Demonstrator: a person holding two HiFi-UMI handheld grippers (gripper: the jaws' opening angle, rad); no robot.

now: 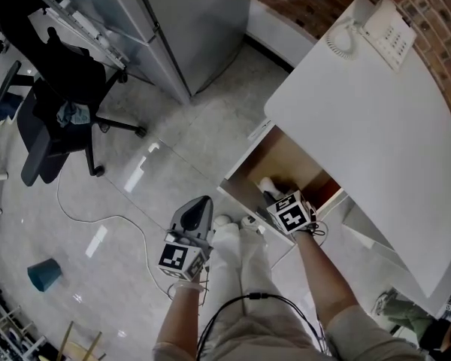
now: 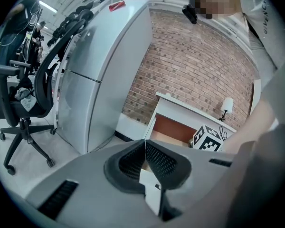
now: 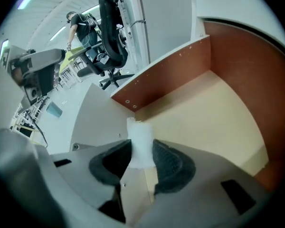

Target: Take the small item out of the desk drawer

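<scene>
A small white item [image 3: 138, 136] stands upright between the jaws of the right hand-held gripper [image 3: 141, 146], poking out just past the pad tips. Both dark ribbed pads [image 3: 168, 163] press against its sides, so the right hand-held gripper is clenched on the item, its jaws kept partly apart by the item's width. The item hangs above the pale wooden bottom of the open drawer [image 3: 213, 118], near the drawer's brown left wall, and does not touch either surface.

From the head view, the drawer juts out from under a white tabletop [image 1: 361, 126] on the right. The right hand-held gripper points steeply down into the near part of the drawer, its marker cube [image 1: 292, 215] facing up. A white phone [image 1: 379, 27] sits at the far end of the tabletop.

The left hand-held gripper [image 2: 145, 144] is held to the left of the drawer, well apart from it, above the grey floor [image 1: 135, 194]. Its jaws are closed together with their tips meeting, and nothing is between them. A black office chair [image 1: 52, 111] stands further left on the floor.
</scene>
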